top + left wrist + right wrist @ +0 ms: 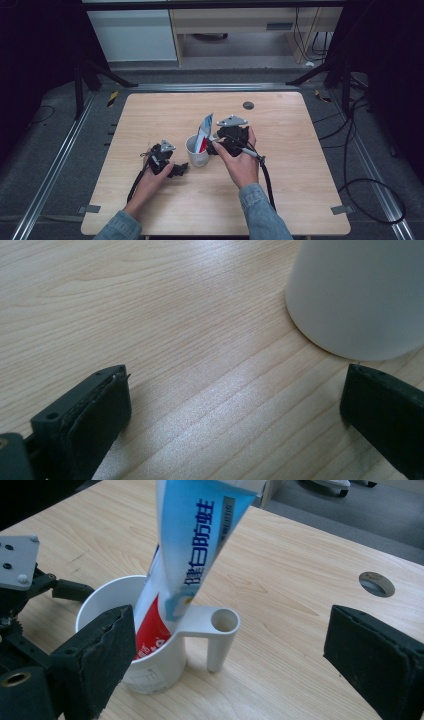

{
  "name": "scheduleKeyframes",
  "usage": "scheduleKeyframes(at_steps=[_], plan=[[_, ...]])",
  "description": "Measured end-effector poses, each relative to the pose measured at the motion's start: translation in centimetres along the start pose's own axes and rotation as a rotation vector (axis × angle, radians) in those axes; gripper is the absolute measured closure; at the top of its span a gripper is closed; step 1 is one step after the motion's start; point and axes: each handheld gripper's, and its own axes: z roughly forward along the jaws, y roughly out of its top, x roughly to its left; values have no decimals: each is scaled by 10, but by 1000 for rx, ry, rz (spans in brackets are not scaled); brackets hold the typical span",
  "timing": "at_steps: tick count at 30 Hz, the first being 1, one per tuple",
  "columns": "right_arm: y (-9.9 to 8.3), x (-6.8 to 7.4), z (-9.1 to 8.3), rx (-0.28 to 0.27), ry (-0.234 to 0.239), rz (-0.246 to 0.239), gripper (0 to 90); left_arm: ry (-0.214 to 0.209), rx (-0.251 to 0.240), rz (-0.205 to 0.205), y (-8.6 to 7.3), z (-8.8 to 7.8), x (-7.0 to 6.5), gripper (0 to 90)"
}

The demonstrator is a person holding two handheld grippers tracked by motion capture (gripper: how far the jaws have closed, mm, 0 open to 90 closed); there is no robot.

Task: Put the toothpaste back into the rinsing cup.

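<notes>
White plastic, the cup (197,151) stands upright near the middle of the table (150,115), its hollow handle (220,635) turned toward the right hand-held gripper (220,141). A blue, white and red toothpaste tube (187,555) stands in it, lower end inside the cup, upper part leaning out over the rim toward 1 o'clock in the high view.

Right hand-held gripper: at 3 o'clock of the cup, jaws spread wide, nothing between them. In the right gripper view the handle sits in the gap, touching neither pad — one jaw overlaps the cup wall in the picture, but contact cannot be confirmed.

Left hand-held gripper (172,167): at 8 o'clock of the cup, low over the table, jaws wide apart and empty. In the left gripper view the cup base lies just beyond one jaw tip, apart from it or barely so.

Judged risks:
- The tube leans well past the rim; a knock on the cup from either jaw could tip the tube out, or topple the cup — it looks light.
- Closing on the handle off-centre may swivel the cup rather than grip it.
- A small round hole (248,105) in the table at 1 o'clock is well apart; no hazard.
</notes>
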Motion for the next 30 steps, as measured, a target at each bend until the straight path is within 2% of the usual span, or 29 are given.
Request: scheduleKeyframes(at_steps=[5,7,8,9,13,17,18,23,25,30], plan=[[0,-8,-4,6,-3,-5,62,0,0,0,0,0,0,0],[-1,-12,-5,3,9,-11,53,0,0,0,0,0,0,0],[-2,-20,-3,2,11,-17,57,0,0,0,0,0,0,0],[-2,-20,-3,2,11,-17,57,0,0,0,0,0,0,0],[-5,-35,-2,-4,9,-12,63,1,0,-6,1,1,-1,0],[-7,-45,-3,2,-14,-17,72,0,0,-6,1,1,0,0],[-8,-51,-3,10,-32,-13,73,0,0,-6,1,1,-1,0],[-11,-63,-6,8,-44,2,77,1,0,-6,1,1,-1,0],[-16,-71,-13,15,-72,-11,76,1,0,-6,1,1,-1,0],[-29,-82,-24,23,-108,10,84,2,3,-1,0,0,-1,0]])
